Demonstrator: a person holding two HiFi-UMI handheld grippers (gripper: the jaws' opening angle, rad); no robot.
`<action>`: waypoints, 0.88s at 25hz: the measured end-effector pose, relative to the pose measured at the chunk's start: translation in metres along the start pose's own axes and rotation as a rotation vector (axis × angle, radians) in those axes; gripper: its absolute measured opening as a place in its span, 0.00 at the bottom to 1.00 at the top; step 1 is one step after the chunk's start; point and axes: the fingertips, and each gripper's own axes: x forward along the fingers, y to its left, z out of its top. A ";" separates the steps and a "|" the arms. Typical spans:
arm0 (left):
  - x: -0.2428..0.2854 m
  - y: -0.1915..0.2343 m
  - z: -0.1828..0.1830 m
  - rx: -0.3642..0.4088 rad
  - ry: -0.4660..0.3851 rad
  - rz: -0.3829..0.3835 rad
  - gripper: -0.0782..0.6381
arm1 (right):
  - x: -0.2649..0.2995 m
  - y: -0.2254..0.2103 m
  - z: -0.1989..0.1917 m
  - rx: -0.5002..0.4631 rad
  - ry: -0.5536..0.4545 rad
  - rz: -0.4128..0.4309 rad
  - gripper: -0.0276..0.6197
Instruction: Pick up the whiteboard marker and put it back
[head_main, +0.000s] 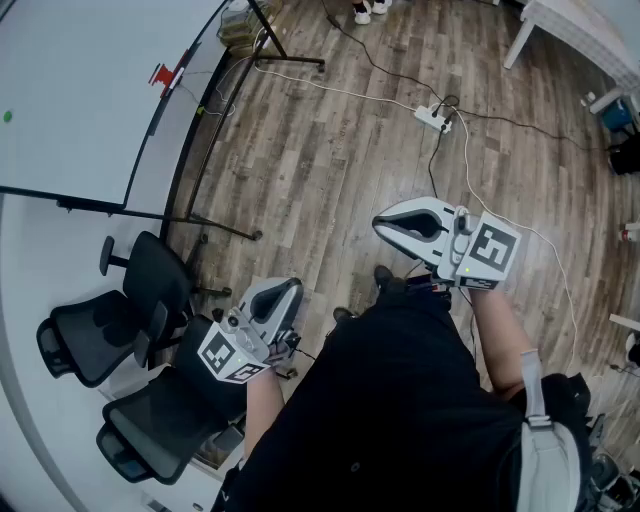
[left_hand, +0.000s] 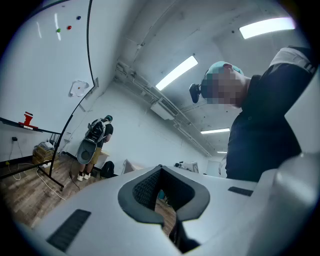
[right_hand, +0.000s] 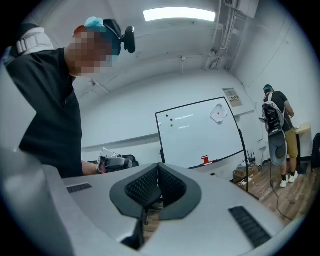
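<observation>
Scanning the head view first: the person is standing on the wood floor (head_main: 330, 150), well apart from the whiteboard (head_main: 70, 100) at upper left, with the left gripper (head_main: 283, 293) and right gripper (head_main: 392, 226) hanging at waist level and aiming at nothing. A red object (head_main: 163, 74) is sitting on the whiteboard's bottom edge. The whiteboard marker is too small to pick out, and I am judging it to be lying along that edge near the red object. Office chairs (head_main: 130, 310) are standing off the board's lower corner, and a power strip (head_main: 433, 118) is trailing cables across the floor. Left gripper view: the jaws are pressing together at the tips, clenched on nothing, with only floor showing through the hollow; a second person (left_hand: 97, 140) is working beyond the board's stand. Right gripper view: the jaws are likewise closed and empty, and the board is sitting ahead with the red object on its bottom edge. The step in hand is the approach. Doing it well means skirting the chairs and cables, spreading the jaws before reaching, and coming in square across the marker's barrel at mid-length.
</observation>
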 end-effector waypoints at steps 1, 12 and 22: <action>0.005 0.003 -0.001 0.002 0.004 0.006 0.13 | 0.000 -0.006 0.002 0.002 -0.004 0.004 0.07; 0.036 0.024 -0.027 -0.052 0.013 0.101 0.13 | -0.012 -0.049 -0.008 0.051 -0.011 0.088 0.07; 0.040 0.101 -0.014 -0.089 -0.047 0.161 0.13 | 0.033 -0.096 -0.021 0.102 0.070 0.149 0.07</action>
